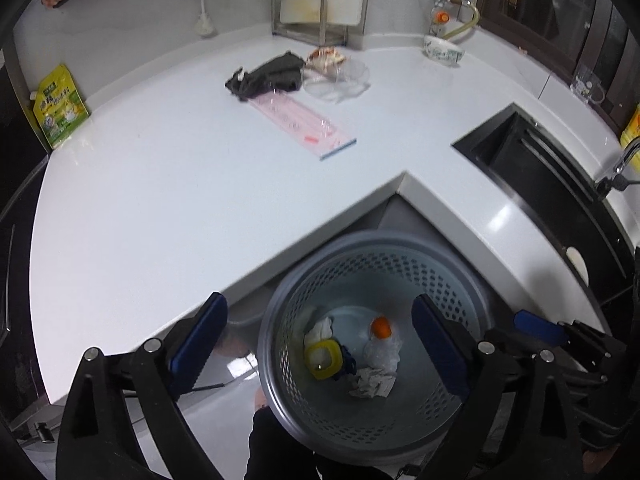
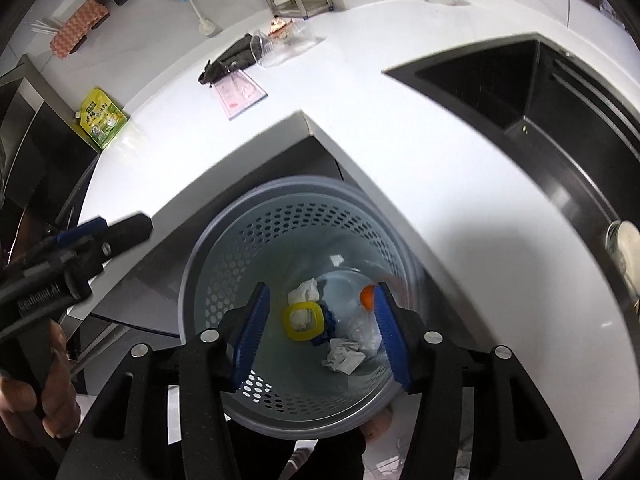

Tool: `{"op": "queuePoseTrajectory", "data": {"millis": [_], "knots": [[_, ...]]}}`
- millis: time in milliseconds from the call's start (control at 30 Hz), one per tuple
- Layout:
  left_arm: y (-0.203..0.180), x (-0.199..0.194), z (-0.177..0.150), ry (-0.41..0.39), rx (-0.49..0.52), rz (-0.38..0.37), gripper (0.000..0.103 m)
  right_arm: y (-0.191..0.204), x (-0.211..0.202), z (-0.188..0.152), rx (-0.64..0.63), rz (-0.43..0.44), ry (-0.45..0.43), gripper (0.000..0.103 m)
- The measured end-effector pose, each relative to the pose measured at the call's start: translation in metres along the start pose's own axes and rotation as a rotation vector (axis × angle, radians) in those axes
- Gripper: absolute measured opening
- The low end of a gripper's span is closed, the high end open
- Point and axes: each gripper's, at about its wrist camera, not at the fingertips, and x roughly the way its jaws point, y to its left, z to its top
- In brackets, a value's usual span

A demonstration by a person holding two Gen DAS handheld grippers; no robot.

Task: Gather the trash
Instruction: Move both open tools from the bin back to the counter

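Both my tools hang over the grey perforated plastic bin [image 1: 400, 264], my left tool [image 1: 320, 344] spread wide, my right tool [image 2: 320, 332] partly open, both empty. In the bin lie a yellow square lid [image 1: 322, 359], crumpled white paper [image 1: 372, 384] and an orange-capped clear bottle [image 1: 382, 340].

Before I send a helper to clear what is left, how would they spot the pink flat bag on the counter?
Start at the white L-shaped counter and look toward the back wall, in front of the metal rack. There lies a small cluster: a crumpled black cloth, clear plastic cups, and the pink bag. It alone is flat, long and printed pink, ending in a blue strip.
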Motion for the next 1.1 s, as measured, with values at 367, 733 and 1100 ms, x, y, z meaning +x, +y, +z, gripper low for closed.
{"op": "queuePoseTrajectory", "data": {"millis": [367,733,1100], "knots": [[0.003,-0.026,0.030,-0.070,-0.009,-0.011,0.093,-0.006,-0.027,0.031,0.002,-0.020,-0.068,0.059],[0.026,-0.048,0.054,-0.134,0.026,-0.010,0.093,0.003,-0.049,0.059,0.048,-0.023,-0.175,0.059],[0.066,-0.043,0.092,-0.177,0.065,-0.013,0.094,0.034,-0.037,0.094,0.058,-0.039,-0.209,0.061]]}}
